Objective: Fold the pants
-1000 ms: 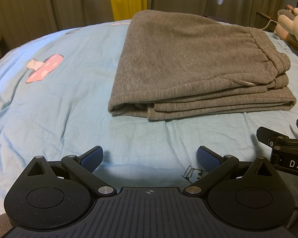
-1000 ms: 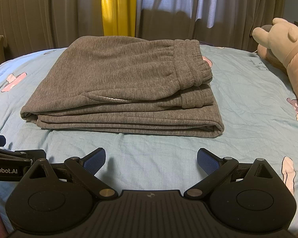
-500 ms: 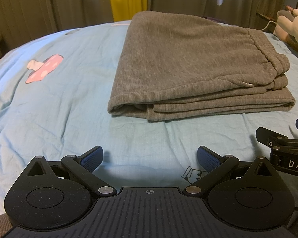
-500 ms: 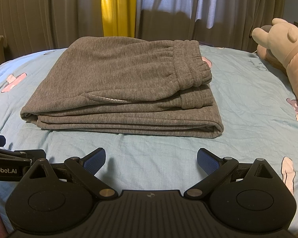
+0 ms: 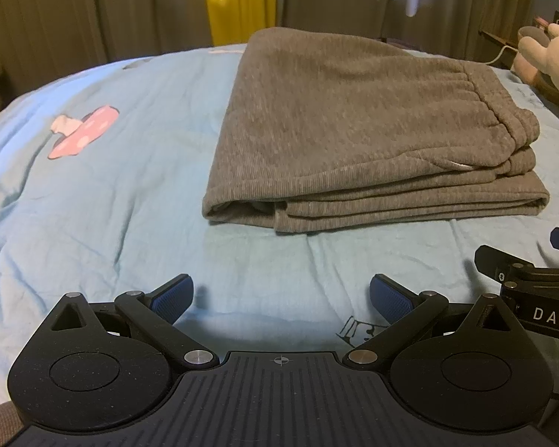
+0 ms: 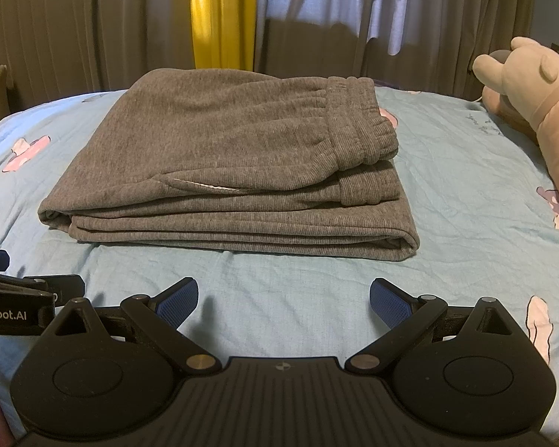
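Note:
Grey sweatpants [image 5: 354, 130] [image 6: 227, 160] lie folded into a thick rectangular stack on the light blue bed sheet [image 5: 111, 205] [image 6: 466, 193], with the elastic waistband on the right side of the top layer. My left gripper [image 5: 281, 294] hovers open over bare sheet, short of the stack's near left corner. My right gripper [image 6: 283, 296] is open too, just in front of the stack's near edge. Neither touches the cloth, and nothing sits between the blue pads [image 5: 171, 298] [image 6: 389, 301]. Each gripper shows at the edge of the other's view.
A beige plush toy [image 6: 533, 111] [image 5: 551, 52] lies at the bed's right edge. Brown and yellow curtains [image 6: 220, 15] hang behind the bed. The sheet carries small pink cartoon prints [image 5: 82, 134]. Bare sheet lies left of the stack.
Both grippers have stayed open and nearly still. The pants sit a touch lower in both views, so the cameras shifted only slightly.

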